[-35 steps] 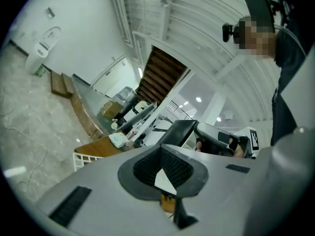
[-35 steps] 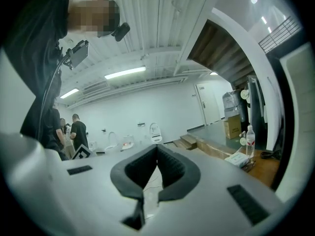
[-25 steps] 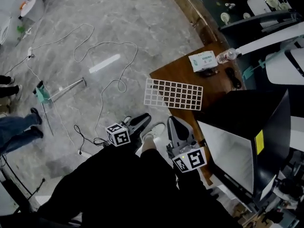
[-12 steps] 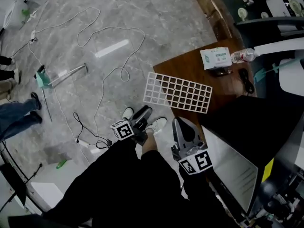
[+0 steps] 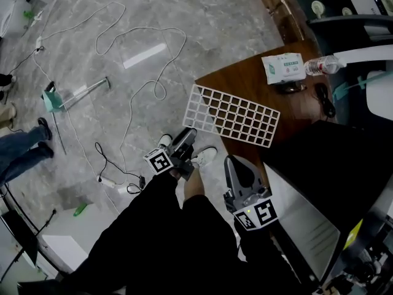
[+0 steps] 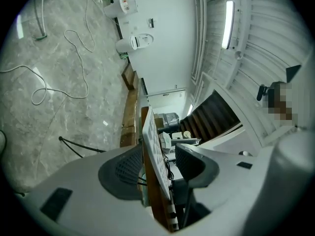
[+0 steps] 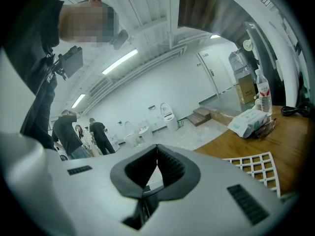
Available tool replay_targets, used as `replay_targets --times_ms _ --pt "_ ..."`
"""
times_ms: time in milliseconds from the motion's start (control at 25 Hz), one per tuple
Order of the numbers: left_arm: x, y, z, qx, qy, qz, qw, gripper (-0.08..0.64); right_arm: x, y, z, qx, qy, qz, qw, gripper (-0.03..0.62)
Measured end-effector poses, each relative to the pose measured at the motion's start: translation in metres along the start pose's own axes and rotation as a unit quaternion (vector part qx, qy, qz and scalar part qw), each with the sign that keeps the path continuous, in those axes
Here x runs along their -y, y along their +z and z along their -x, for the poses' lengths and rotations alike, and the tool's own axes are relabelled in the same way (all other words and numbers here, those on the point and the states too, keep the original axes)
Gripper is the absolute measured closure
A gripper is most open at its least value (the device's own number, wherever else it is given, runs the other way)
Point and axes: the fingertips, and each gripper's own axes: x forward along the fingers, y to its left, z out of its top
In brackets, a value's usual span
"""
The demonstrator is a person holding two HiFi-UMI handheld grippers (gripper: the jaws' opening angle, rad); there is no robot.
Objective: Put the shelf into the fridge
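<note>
The white grid shelf (image 5: 233,115) lies flat on the brown table (image 5: 245,85), its left end past the table edge. My left gripper (image 5: 188,134) is at the shelf's near left corner and its jaws are opening. In the left gripper view the shelf (image 6: 153,141) shows edge-on in the gap of the left gripper (image 6: 158,163), clear of both pads. My right gripper (image 5: 235,163) hangs shut and empty beside the black fridge (image 5: 331,165), whose door (image 5: 307,220) stands open. The right gripper (image 7: 157,151) sees the shelf (image 7: 256,166) to its lower right.
A tissue pack (image 5: 282,67), a water bottle (image 5: 322,65) and a black cable lie at the table's far end. White cables (image 5: 141,97) loop over the marble floor, with a green-ended tool (image 5: 61,100). A bystander's legs (image 5: 24,152) are at the left.
My left gripper has moved forward to the shelf's near left corner. The right gripper has kept its place by the fridge, still shut.
</note>
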Motion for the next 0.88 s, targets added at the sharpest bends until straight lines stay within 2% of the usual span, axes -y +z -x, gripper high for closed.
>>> replay_targets --times_ms 160,400,600,640,760,880 --pt "-0.015 0.005 -0.006 0.012 0.009 0.002 0.9999 0.36 0.006 -0.005 0.001 -0.005 -0.003 -0.003 1.0 0.586" --pt "-0.01 0.028 -0.033 0.033 -0.015 -0.002 0.9993 0.362 0.013 -0.008 0.005 -0.009 -0.01 -0.006 1.0 0.586" --pt "-0.012 0.03 -0.05 0.034 -0.019 0.004 0.9992 0.362 0.021 -0.014 0.012 -0.012 -0.018 -0.013 1.0 0.586" --pt "-0.011 0.03 -0.053 0.037 -0.021 0.007 0.9991 0.371 0.022 -0.015 0.014 -0.012 -0.02 -0.014 1.0 0.586" --pt "-0.015 0.028 -0.056 0.041 -0.014 0.013 0.999 0.495 0.026 -0.013 0.017 -0.007 -0.024 -0.015 1.0 0.586" --pt "-0.013 0.029 -0.056 0.049 -0.023 0.044 0.9975 0.526 0.032 -0.011 0.021 -0.004 -0.029 -0.017 0.999 0.586"
